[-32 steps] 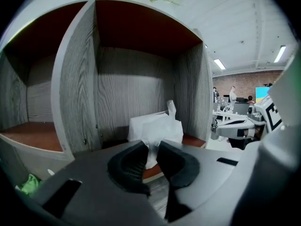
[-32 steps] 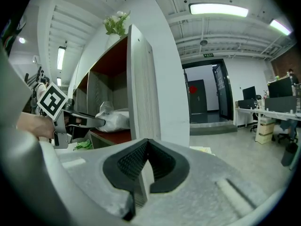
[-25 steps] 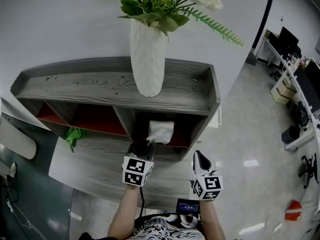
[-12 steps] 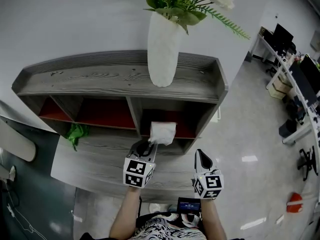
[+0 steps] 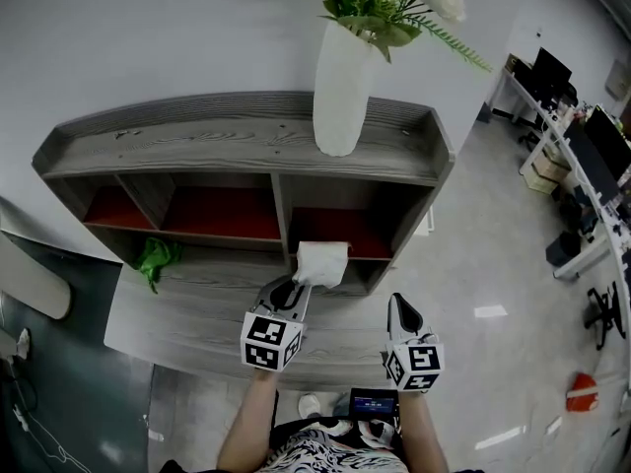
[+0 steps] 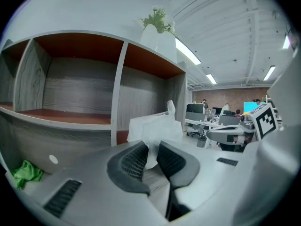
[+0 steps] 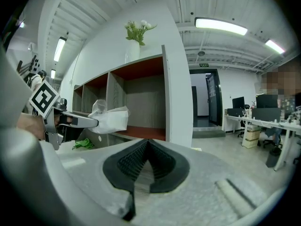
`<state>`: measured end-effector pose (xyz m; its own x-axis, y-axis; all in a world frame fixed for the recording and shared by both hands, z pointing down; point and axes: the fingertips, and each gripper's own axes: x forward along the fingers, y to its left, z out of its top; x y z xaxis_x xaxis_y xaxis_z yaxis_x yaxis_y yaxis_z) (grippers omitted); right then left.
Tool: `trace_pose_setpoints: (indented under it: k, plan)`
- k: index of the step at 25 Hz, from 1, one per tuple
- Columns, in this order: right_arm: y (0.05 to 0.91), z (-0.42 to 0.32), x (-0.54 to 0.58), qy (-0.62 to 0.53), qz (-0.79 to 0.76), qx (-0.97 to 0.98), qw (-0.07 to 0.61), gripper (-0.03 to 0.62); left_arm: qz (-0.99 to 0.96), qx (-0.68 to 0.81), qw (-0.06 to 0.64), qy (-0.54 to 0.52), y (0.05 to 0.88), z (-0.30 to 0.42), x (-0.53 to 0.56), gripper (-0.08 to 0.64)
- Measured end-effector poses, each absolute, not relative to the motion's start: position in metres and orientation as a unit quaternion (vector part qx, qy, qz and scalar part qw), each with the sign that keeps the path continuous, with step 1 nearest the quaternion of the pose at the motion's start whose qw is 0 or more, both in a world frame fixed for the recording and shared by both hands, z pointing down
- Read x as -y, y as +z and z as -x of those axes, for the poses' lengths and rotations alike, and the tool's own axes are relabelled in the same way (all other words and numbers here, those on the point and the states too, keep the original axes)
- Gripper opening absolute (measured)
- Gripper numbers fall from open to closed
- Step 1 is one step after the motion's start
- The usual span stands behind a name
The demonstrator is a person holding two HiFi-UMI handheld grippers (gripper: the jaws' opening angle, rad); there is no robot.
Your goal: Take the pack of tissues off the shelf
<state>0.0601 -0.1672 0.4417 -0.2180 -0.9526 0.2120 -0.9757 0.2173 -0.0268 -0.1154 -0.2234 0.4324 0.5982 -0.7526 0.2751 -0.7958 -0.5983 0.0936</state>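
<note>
The white pack of tissues (image 5: pixel 322 263) hangs in front of the grey shelf unit (image 5: pixel 237 144), outside its right compartment. My left gripper (image 5: pixel 292 290) is shut on the pack's near edge; in the left gripper view the soft wrapper (image 6: pixel 153 128) is pinched between the dark pads. In the right gripper view the pack (image 7: pixel 112 117) shows at the left, held out from the shelf. My right gripper (image 5: pixel 399 315) is to the right of the pack, shut, with nothing between its pads (image 7: pixel 147 161).
A white vase with green leaves and a white flower (image 5: pixel 344 87) stands on the shelf top. A green cloth (image 5: pixel 154 258) lies on the lower ledge at the left. Red-backed compartments (image 5: pixel 222 211) stand open. Office desks and chairs (image 5: pixel 577 185) fill the right side.
Both grippers have drawn back from the shelf together. The tissue pack has come out of the right compartment with the left gripper, leaving that compartment bare.
</note>
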Motion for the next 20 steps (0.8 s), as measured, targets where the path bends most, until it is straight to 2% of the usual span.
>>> trace_pose_setpoints:
  k: [20]
  plan:
    - [0.428,-0.073,0.137,0.045,-0.572,0.815,0.075,0.003,-0.859,0.495,0.109,0.078,0.420,0.108,0.178,0.046]
